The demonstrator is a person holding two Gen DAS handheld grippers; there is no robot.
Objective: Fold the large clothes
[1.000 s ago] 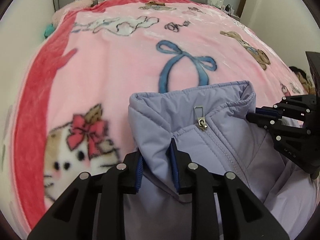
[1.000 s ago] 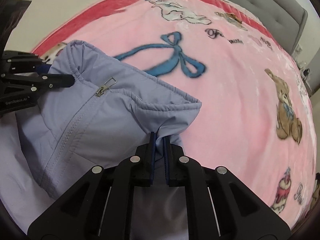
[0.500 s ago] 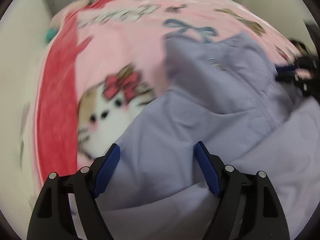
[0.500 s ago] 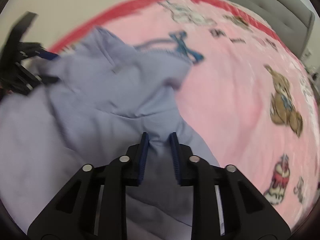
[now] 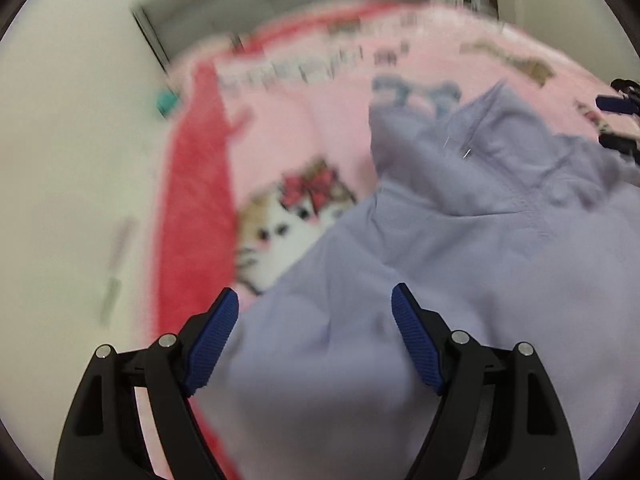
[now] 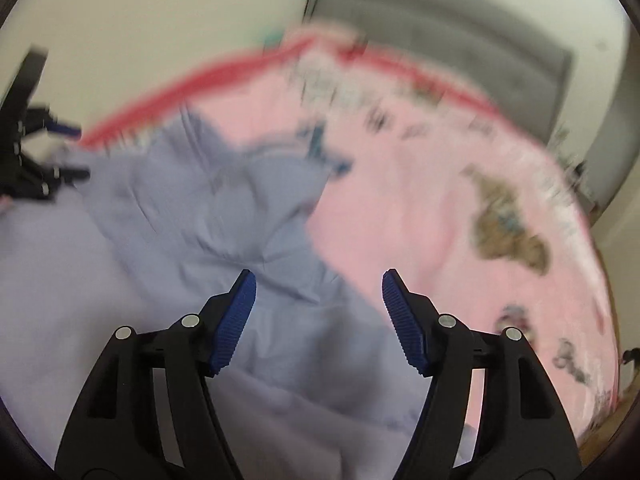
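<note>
The left gripper (image 5: 314, 312) has its blue-padded fingers (image 5: 212, 340) spread wide, gripping nothing. The right gripper (image 6: 319, 298) is likewise wide apart and empty. The lilac zip-up jacket (image 5: 460, 248) lies crumpled beneath and ahead of both finger pairs on the pink cartoon blanket (image 5: 288, 128).

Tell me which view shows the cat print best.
The left wrist view: the cat print lies uncovered on the blanket beside the jacket. The right wrist view does not show it.
</note>
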